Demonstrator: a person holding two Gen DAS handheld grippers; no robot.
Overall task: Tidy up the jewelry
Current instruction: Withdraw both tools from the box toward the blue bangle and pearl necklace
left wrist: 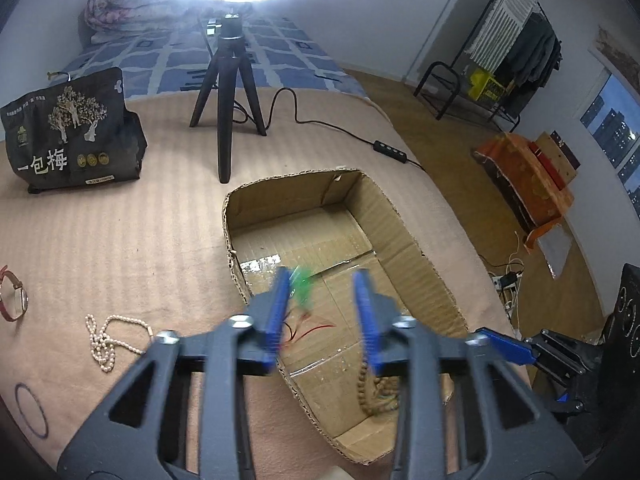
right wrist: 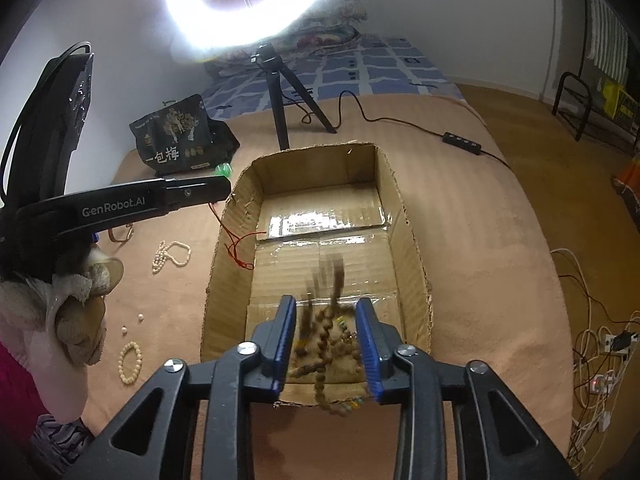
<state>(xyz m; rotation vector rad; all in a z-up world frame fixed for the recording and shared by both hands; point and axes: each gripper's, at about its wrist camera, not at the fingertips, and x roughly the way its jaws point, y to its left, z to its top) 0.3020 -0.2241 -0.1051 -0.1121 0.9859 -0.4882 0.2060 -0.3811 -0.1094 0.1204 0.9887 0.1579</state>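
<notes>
Blue-padded fingers of my right tongs (right wrist: pixel 326 338) stand spread over the near end of the cardboard box (right wrist: pixel 412 248), and a string of brown wooden beads (right wrist: pixel 324 344) hangs blurred in the gap between them; I cannot tell whether any pad touches it. Its lower loops lie on the box floor by the near wall.

My left tongs (left wrist: pixel 322 308) are spread too, held above the box's left wall. A small green pendant (left wrist: pixel 302 286) on a thin red cord (left wrist: pixel 310 326) shows blurred just beside the left pad; whether it touches the pad I cannot tell. From the right view the cord trails over the box's left rim and down onto the floor inside.

On the tan blanket (left wrist: pixel 120 240) left of the box lie a long white pearl strand (left wrist: pixel 106 340), a dark thin ring-shaped band (left wrist: pixel 31 410) and a red-strapped watch (left wrist: pixel 12 296) at the edge. The right view also shows a cream bead bracelet (right wrist: pixel 130 362) and two loose pearls (right wrist: pixel 132 323) near my gloved left hand (right wrist: pixel 84 308).

Beyond the box stand a black tripod (left wrist: pixel 226 92) with a ring light (right wrist: pixel 244 0) and a dark printed pouch (left wrist: pixel 68 132).
</notes>
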